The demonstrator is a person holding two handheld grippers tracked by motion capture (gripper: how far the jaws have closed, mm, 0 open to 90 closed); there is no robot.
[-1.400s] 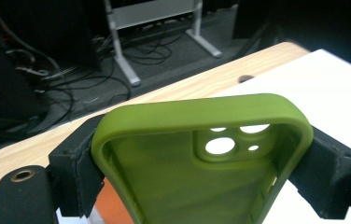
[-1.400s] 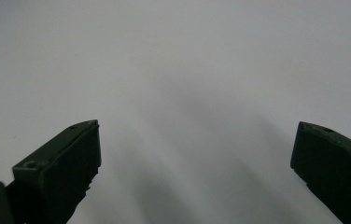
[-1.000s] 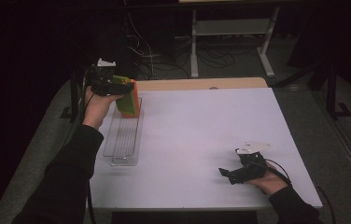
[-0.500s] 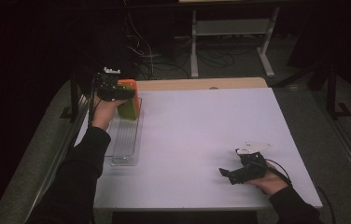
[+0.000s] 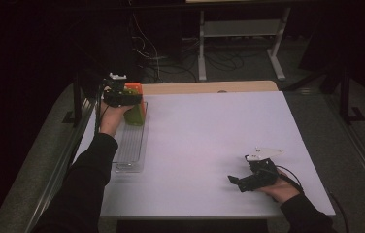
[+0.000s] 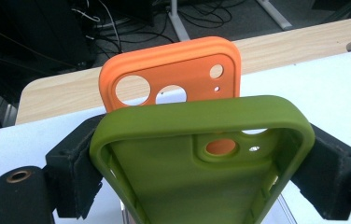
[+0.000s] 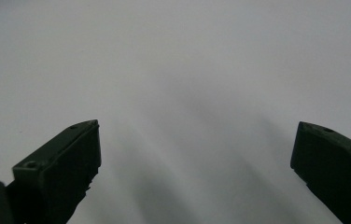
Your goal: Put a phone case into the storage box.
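Since a second ago the left gripper (image 5: 122,97) has drifted slightly toward the upper left of the high view, carrying the olive-green soft rubbery phone case (image 6: 201,158) with it; the right gripper (image 5: 241,182) has not shifted at lower right. Left jaws closed on the green case's two long side walls, squeezing them so the case bows. In the left gripper view the case's long axis runs away from the camera, camera-cutout end farthest, open hollow side facing up. Rounded corners, matte smooth skin, thick raised rim, oval cutout plus a small hole. Just behind it stands an orange matte phone case (image 6: 173,79) of the same shape, upright on its edge, round lens holes at its top, overlapped by the green rim; whether they touch, cannot tell. In the high view both cases sit at the far end of a clear ribbed plastic tray (image 5: 132,155), a long narrow rectangle lying along the left side of the white smooth desk (image 5: 209,141). A light wood strip (image 5: 205,87) edges the desk's far side. Right jaws wide apart, holding nothing, over bare desk in the right gripper view. Cables and a metal frame (image 5: 239,39) lie on the dark floor at the top of the frame.
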